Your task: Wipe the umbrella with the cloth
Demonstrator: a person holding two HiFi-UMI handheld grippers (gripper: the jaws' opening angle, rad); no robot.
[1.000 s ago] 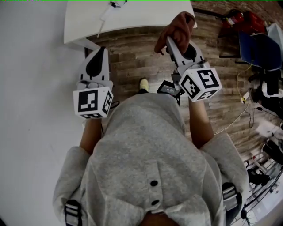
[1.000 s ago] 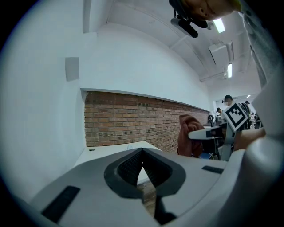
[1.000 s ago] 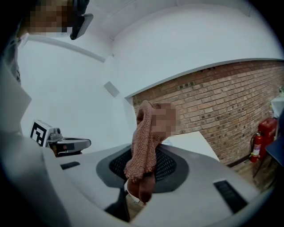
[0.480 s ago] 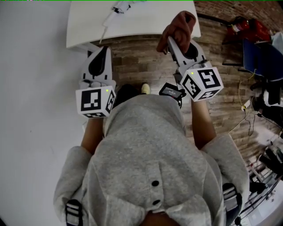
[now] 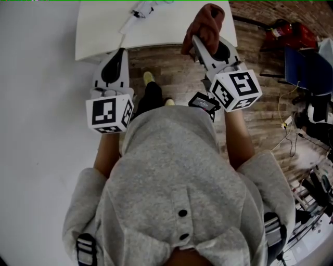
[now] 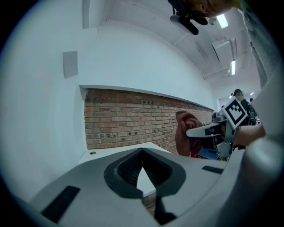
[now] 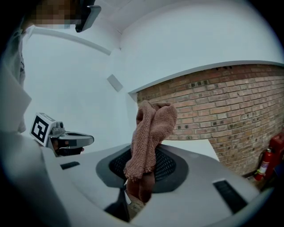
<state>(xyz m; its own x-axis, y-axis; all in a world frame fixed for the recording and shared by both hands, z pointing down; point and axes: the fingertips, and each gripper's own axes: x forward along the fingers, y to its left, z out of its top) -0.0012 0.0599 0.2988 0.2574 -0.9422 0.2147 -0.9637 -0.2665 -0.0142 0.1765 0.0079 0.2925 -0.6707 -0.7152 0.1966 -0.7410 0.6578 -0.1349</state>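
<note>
A brown terry cloth hangs bunched from my right gripper, whose jaws are shut on it. In the right gripper view the cloth stands up between the pads. My left gripper is shut with nothing in it, its jaws meeting in the left gripper view. Both grippers point at the near edge of a white table. A small white thing lies at the table's far part; I cannot tell what it is. No umbrella is clearly in view.
A white wall runs along the left and a brick wall stands behind the table. A red fire extinguisher sits at the right. Cables, a blue seat and gear crowd the wooden floor at the right. The person's shoe is below the table edge.
Both grippers have moved forward to the table's near edge, the right one still carrying the cloth. The person has stepped forward, one foot now showing between the grippers.
</note>
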